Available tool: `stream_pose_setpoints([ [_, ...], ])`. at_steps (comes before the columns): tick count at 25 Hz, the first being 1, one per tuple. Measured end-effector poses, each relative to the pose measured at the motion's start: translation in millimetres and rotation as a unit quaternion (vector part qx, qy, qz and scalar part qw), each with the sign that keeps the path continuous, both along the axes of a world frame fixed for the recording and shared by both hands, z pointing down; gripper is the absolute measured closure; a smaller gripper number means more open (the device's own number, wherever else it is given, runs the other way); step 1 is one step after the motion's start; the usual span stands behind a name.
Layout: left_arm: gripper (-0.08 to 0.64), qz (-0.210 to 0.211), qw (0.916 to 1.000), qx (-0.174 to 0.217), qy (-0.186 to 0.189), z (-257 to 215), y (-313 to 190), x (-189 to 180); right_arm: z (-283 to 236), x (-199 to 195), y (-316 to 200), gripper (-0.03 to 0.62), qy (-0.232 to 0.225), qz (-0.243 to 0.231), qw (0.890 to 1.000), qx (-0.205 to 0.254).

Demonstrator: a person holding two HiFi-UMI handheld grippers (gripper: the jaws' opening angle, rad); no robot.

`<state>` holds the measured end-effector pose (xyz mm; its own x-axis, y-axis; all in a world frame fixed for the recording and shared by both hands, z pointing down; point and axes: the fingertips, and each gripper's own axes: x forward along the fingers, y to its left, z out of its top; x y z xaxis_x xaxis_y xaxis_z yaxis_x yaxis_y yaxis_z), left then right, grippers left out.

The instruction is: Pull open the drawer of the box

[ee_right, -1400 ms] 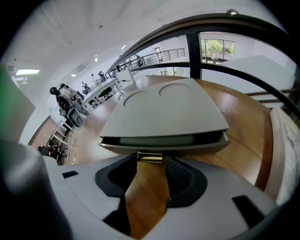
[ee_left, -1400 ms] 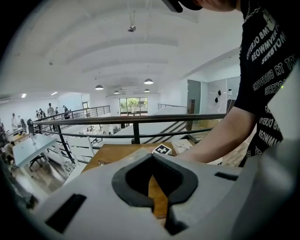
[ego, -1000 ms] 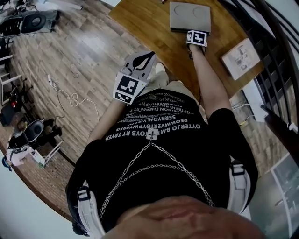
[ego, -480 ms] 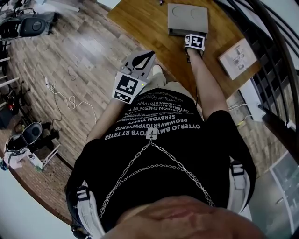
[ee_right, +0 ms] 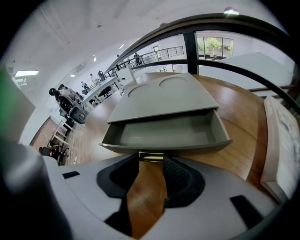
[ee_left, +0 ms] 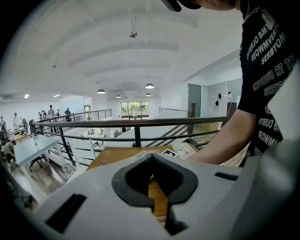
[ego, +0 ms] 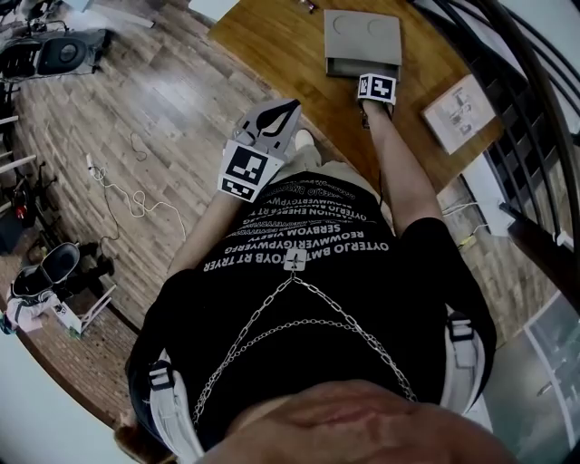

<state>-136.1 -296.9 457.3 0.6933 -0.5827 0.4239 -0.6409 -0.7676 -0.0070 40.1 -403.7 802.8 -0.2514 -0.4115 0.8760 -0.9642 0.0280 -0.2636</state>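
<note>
A grey box (ego: 362, 27) lies on the wooden table (ego: 272, 45), with two round dents in its lid (ee_right: 164, 96). Its drawer (ee_right: 168, 133) stands partly pulled out and is empty inside. My right gripper (ee_right: 151, 159) is at the drawer's front, shut on the small brass handle (ee_right: 151, 156) between its fingertips. In the head view this gripper (ego: 373, 78) sits right below the drawer (ego: 362, 66), under its marker cube. My left gripper (ego: 286, 109) hangs by the person's waist, off the table's edge. It is shut (ee_left: 152, 157) on nothing.
A printed booklet (ego: 466, 111) lies on the table to the right of the box, close to my right arm. A dark metal railing (ego: 535, 118) runs behind the table. Cables (ego: 136, 195) and gear lie on the wood floor to the left.
My right gripper has drawn back toward the person, and the drawer has slid out of the box with it. The left gripper has stayed put.
</note>
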Motion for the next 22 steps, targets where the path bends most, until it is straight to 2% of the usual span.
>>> stream_pose_setpoints([
  [12,0.555,-0.015,0.9998,0.009,0.007,-7,12,1,3,8,28,0.434,0.004,-0.013,1.000,-0.004],
  [22,0.555,0.000,1.0000,0.005,0.007,-1,27,12,5,6,48,0.436,0.000,-0.014,1.000,-0.015],
])
